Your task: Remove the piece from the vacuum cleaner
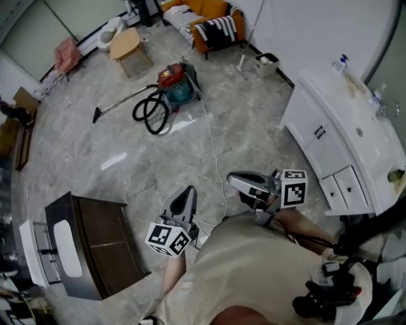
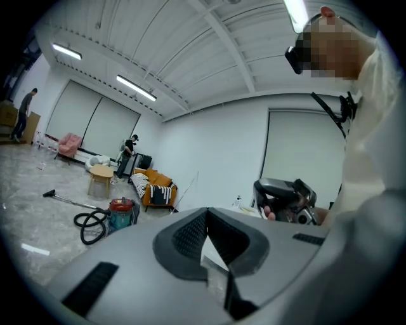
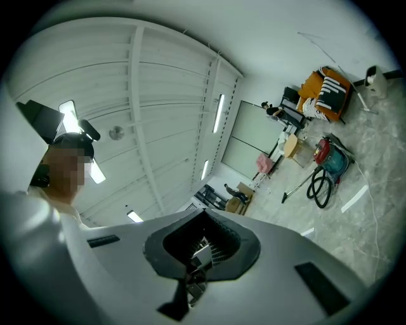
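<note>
The left hand-held gripper (image 1: 188, 192) and right hand-held gripper (image 1: 232, 180) are closed, empty, far from the vacuum (image 1: 176, 86). Its wand (image 1: 124, 100) seems stiff, light; grip beside the hose (image 1: 134, 112).

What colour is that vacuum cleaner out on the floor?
The vacuum cleaner has a red top and teal body; clearest in the head view.

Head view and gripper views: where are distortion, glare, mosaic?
Head view: bent edges, pale glare streaks on the floor near the vacuum cleaner. Left gripper view: dark corners, glaring ceiling lamp, mosaic patch. Right gripper view: curved ceiling beams, mosaic patch.
</note>
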